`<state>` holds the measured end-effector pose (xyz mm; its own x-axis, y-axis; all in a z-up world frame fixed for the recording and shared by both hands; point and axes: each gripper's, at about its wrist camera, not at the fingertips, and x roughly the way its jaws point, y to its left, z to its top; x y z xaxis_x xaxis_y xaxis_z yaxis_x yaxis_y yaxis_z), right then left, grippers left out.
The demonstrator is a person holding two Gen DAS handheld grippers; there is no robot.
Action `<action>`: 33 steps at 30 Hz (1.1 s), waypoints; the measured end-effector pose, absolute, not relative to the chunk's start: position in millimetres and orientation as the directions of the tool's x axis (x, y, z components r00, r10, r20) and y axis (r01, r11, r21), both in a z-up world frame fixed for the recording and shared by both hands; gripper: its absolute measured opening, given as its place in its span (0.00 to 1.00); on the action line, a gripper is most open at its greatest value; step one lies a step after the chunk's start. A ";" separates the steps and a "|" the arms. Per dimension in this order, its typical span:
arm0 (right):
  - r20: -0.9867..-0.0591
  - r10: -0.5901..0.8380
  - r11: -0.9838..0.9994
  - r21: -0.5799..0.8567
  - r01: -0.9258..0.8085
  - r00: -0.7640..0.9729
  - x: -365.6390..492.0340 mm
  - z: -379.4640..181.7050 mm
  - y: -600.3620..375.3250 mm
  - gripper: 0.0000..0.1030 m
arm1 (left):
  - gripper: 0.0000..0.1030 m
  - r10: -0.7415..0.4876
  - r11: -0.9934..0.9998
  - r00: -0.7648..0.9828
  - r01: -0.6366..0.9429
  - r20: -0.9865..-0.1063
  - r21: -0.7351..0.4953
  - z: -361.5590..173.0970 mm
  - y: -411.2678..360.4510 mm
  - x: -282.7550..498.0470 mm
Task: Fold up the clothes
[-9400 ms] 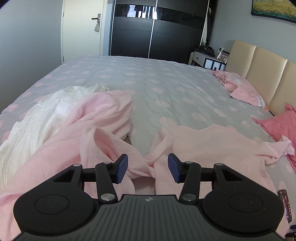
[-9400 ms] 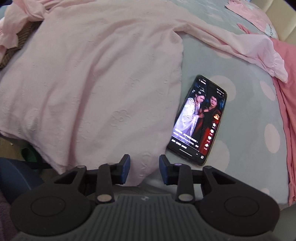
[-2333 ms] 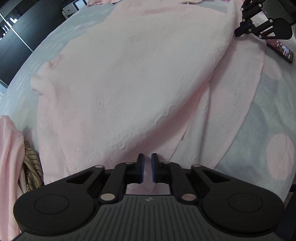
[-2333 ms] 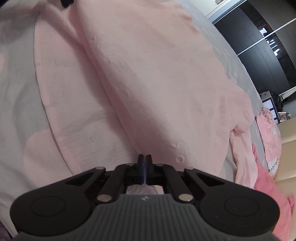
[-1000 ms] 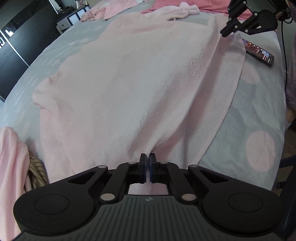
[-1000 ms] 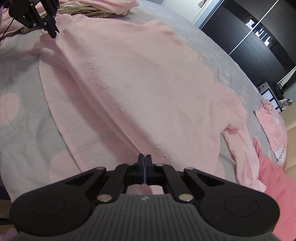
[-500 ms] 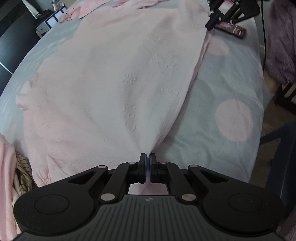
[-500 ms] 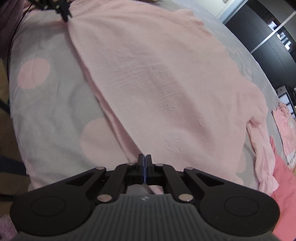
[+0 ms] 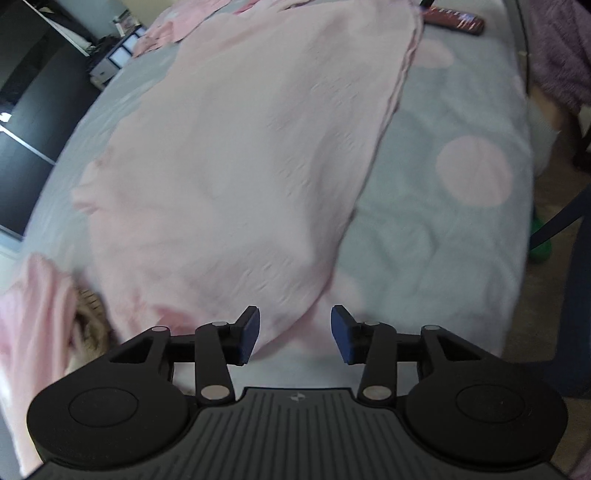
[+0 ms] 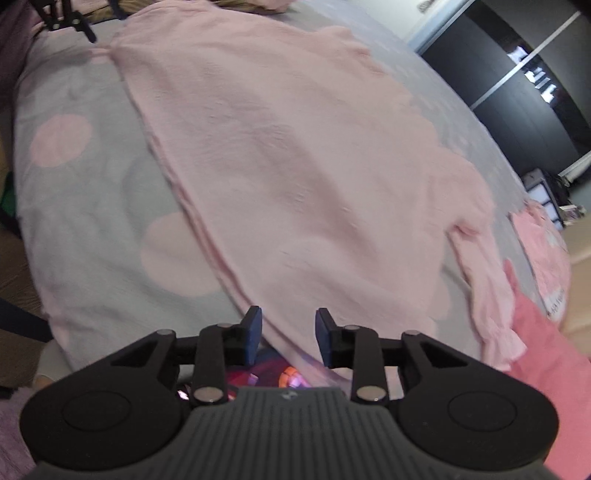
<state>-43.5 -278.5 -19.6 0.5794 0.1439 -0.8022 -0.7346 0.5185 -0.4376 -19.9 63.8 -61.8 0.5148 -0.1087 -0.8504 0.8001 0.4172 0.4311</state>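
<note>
Left wrist view: the left tongs [image 9: 294, 330] stand open with nothing between them, above the near corner of the pink garment [image 9: 243, 147]. The garment lies spread flat on the bed [image 9: 454, 229], whose grey cover carries pink dots. A phone [image 9: 452, 20] lies at the far edge; a black wardrobe [image 9: 33, 110] stands beyond.

Right wrist view: the right tongs [image 10: 288, 334] are open and empty over the garment's hem. A deeper pink cloth [image 10: 546, 354] lies at right.

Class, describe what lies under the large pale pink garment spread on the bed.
Under the pale pink embossed garment lies the grey bedspread with pink dots. Its second layer peeks out along the near hem. Anything else beneath is covered.
</note>
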 end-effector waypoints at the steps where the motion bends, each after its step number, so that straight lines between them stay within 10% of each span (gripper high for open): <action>1: -0.799 0.130 0.536 -0.442 -0.720 0.587 -41.7 -16.4 -285.2 0.33 | 0.39 -0.098 0.422 0.519 0.795 -0.849 0.436 -62.3 67.1 -19.3; 16: -0.797 0.118 0.963 -0.055 -0.265 0.593 20.3 -2.9 -403.6 0.35 | 0.45 -0.276 0.839 0.386 0.543 -0.880 -0.025 -44.7 122.1 54.5; 29: -0.820 0.257 0.958 0.288 -0.020 0.511 80.4 -54.1 -417.6 0.39 | 0.44 -0.246 0.843 0.338 0.537 -0.908 -0.029 -73.1 108.9 78.2; 33: -0.854 0.247 0.966 0.253 -0.051 0.458 85.1 -62.8 -400.2 0.31 | 0.30 -0.262 0.841 0.324 0.539 -0.909 -0.050 -74.1 107.9 80.2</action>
